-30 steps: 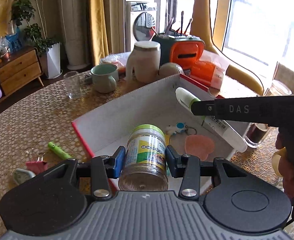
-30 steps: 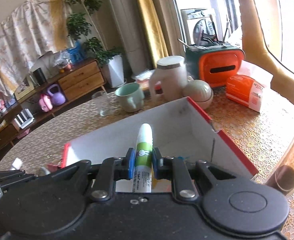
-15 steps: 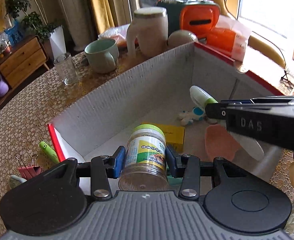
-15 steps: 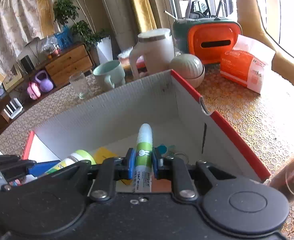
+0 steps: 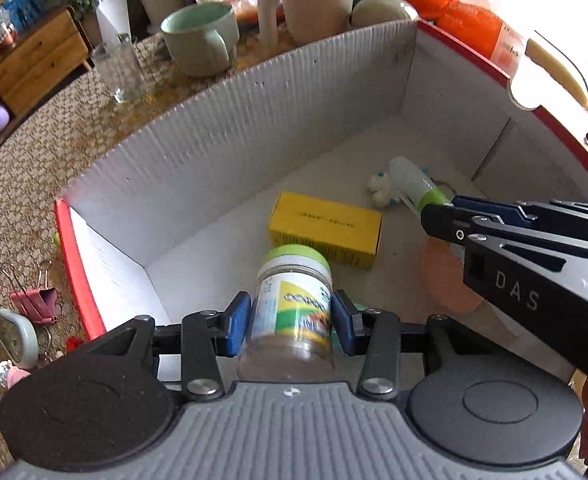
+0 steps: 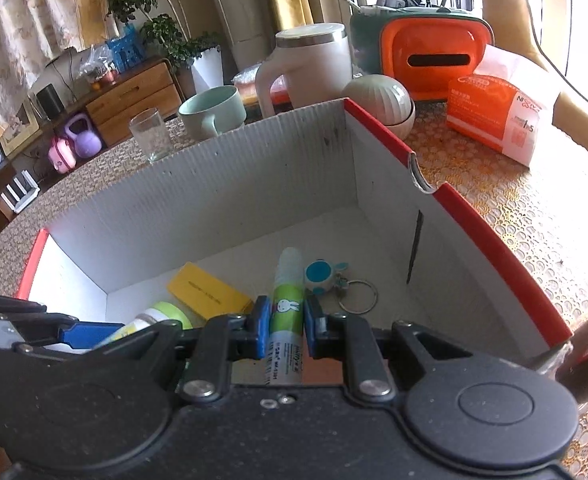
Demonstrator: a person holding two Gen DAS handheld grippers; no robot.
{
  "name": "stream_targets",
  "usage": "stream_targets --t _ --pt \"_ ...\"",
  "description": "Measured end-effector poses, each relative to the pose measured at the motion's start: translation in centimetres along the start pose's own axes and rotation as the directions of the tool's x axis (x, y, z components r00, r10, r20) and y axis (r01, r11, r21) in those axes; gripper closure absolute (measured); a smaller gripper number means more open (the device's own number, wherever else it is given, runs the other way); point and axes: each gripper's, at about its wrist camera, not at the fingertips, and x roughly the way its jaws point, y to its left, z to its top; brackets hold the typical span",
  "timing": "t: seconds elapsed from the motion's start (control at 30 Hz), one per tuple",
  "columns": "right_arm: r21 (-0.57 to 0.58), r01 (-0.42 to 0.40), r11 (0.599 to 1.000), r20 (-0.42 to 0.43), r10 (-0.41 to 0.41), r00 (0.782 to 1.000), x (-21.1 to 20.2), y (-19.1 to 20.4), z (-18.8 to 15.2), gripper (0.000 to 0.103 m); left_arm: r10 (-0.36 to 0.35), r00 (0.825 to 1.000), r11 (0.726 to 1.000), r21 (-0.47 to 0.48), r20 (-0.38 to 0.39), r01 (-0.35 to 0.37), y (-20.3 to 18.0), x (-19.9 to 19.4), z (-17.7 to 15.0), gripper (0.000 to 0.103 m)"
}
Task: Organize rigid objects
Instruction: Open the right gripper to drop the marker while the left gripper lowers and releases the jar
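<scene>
Both grippers have come down into the box since a second ago, so its white walls now fill each view where the far tabletop showed before.

Left wrist view: the left gripper (image 5: 292, 322) clamps a clear jar (image 5: 290, 312) with a green lid between its blue pads, lid pointing away, over the floor of the box (image 5: 222, 136). Ahead of it a yellow carton (image 5: 325, 229) lies flat on the floor. The right gripper (image 5: 440, 208) reaches in from the right, holding a glue stick (image 5: 412, 182); a small toy (image 5: 380, 192) lies just beside the stick's tip. Outside the box, binder clips (image 5: 34, 300) lie on the table at left.

Right wrist view: the right gripper (image 6: 287, 326) is closed on the glue stick (image 6: 288, 300), which points forward and down over the box floor. A blue-and-white keychain (image 6: 322, 278) lies just right of the stick; the yellow carton (image 6: 208, 296) lies to the left, with the jar (image 6: 154, 318) nearer. A mug (image 6: 212, 112) and a glass (image 6: 150, 134) stand beyond the box (image 6: 254, 168).
</scene>
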Motion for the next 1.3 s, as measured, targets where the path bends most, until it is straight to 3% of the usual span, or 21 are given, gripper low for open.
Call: stream_targets --t 0.27,0.67,1.3 --pt "-0.009 0.014 1.0 -0.031 -0.014 0.999 0.2 0.2 0.2 0.08 0.006 1.0 1.0 0.016 -0.022 -0.006 -0.3 0.2 0.3 0.06" --pt "-0.008 -0.007 1.0 -0.011 0.007 1.0 -2.0 1.0 0.1 0.071 0.013 0.996 0.999 0.042 0.091 -0.017 -0.6 -3.2 -0.8 0.059" --pt "-0.069 -0.058 0.996 0.084 0.064 0.994 -9.7 5.5 -1.4 0.063 -0.028 0.951 1.0 0.021 0.309 0.023 3.1 -11.8 -5.9 0.056"
